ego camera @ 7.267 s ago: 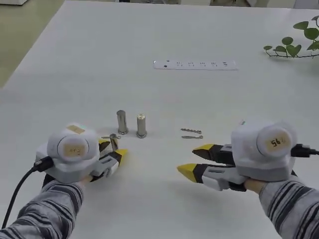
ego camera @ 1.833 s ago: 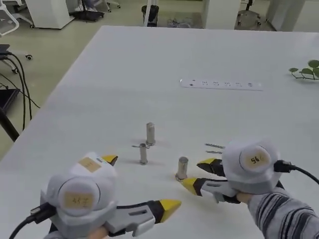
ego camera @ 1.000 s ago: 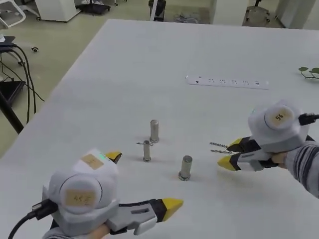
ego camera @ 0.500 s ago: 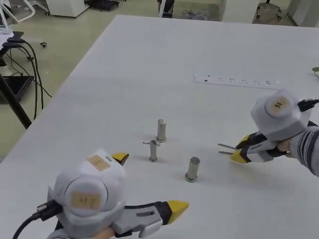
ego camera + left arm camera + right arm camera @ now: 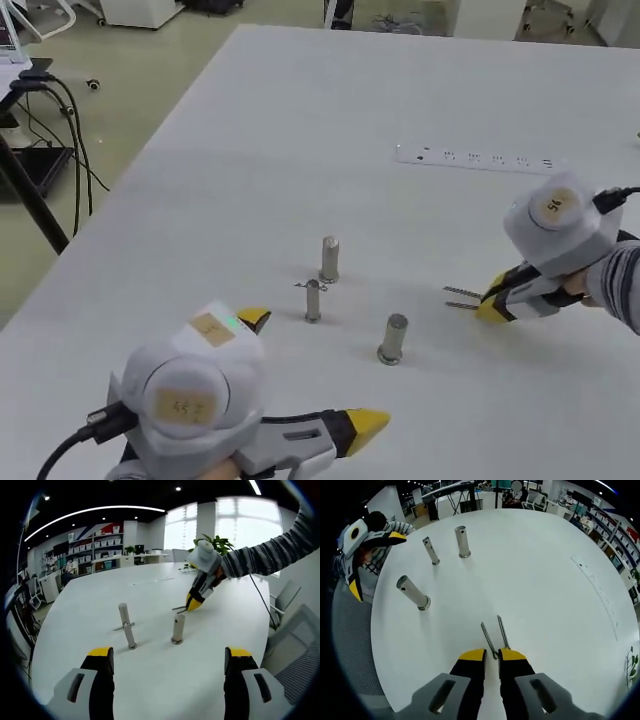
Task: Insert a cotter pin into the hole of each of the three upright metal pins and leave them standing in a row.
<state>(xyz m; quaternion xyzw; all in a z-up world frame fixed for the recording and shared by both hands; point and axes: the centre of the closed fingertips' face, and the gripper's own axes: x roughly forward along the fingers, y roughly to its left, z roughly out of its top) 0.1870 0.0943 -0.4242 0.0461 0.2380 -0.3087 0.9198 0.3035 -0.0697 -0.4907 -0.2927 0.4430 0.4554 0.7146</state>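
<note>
Three upright metal pins stand on the white table: the far pin [image 5: 330, 259], the middle pin [image 5: 313, 299] with a cotter pin through its hole, and the near pin [image 5: 393, 339]. Two loose cotter pins [image 5: 460, 297] lie flat to their right. My right gripper [image 5: 488, 305] is low at their ends. In the right gripper view its jaws [image 5: 492, 656] are closed to a narrow gap on the looped head of the left cotter pin [image 5: 489, 638], with the other cotter pin [image 5: 503, 632] beside it. My left gripper [image 5: 310, 372] stands open near the front edge, short of the pins.
A white power strip [image 5: 475, 158] lies flat at the back of the table. The table's left edge [image 5: 150, 150] drops to a floor with cables and a stand. A potted plant [image 5: 215, 544] stands behind the right gripper in the left gripper view.
The right gripper has gone from the near pin right to the loose cotter pins, lowered, and closed its jaws on their ends. The left gripper has stayed open at the front.
</note>
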